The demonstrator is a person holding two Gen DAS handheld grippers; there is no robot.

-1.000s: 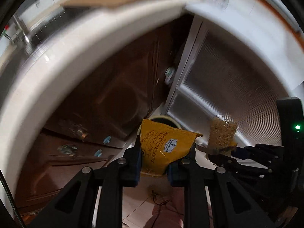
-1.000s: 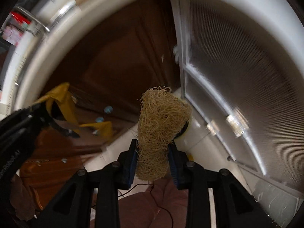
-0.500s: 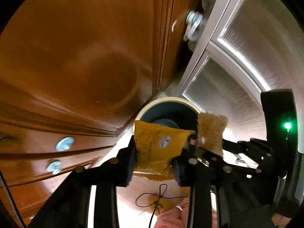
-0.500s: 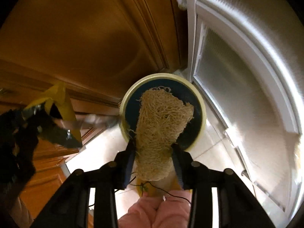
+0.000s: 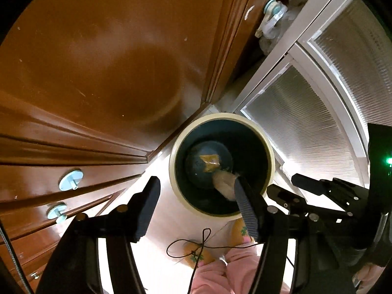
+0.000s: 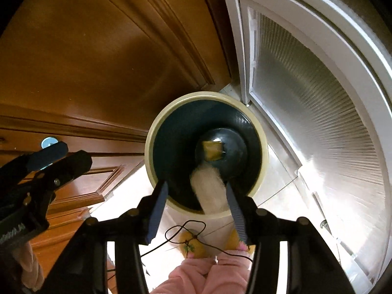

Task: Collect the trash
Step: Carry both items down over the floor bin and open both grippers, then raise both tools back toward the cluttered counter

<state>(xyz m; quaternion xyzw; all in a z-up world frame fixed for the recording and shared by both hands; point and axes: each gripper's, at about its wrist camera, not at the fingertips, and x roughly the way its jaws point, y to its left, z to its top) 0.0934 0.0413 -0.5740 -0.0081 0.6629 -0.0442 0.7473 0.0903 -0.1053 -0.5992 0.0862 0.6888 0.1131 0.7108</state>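
Both grippers hang right over the bin (image 5: 221, 164), a round dark bucket with a cream rim standing on the floor in the corner between the wooden cabinet (image 5: 103, 68) and the white ribbed door (image 5: 306, 122).

The left gripper (image 5: 196, 193) points straight down, its jaws have just been opening, and they stand wide with nothing between them. The yellow wrapper (image 5: 209, 163) lies flat on the bottom of the bin, directly below and just beyond those jaws.

The right gripper (image 6: 196, 193) tilts a little off vertical. Its jaws have just been opening too, and the loofah scrubber (image 6: 210, 188) sits between them but looks loose, blurred and apparently dropping. Its long axis runs from the jaws toward the bin's centre, the far end already past the rim and nearly over the wrapper. The near end lies close to the right-hand finger; whether it touches I cannot tell.

My read: both pieces are as good as in, and the next move is simply up and away. The right gripper is the nearer to the scrubber. Room is tight beyond the bin, with cabinet and door hard against its rim, but open on the near side, where the person's slippers (image 6: 193, 242) and pink trousers (image 6: 203, 272) stand. A thin black cord (image 6: 186, 232) dangles there, worth avoiding.
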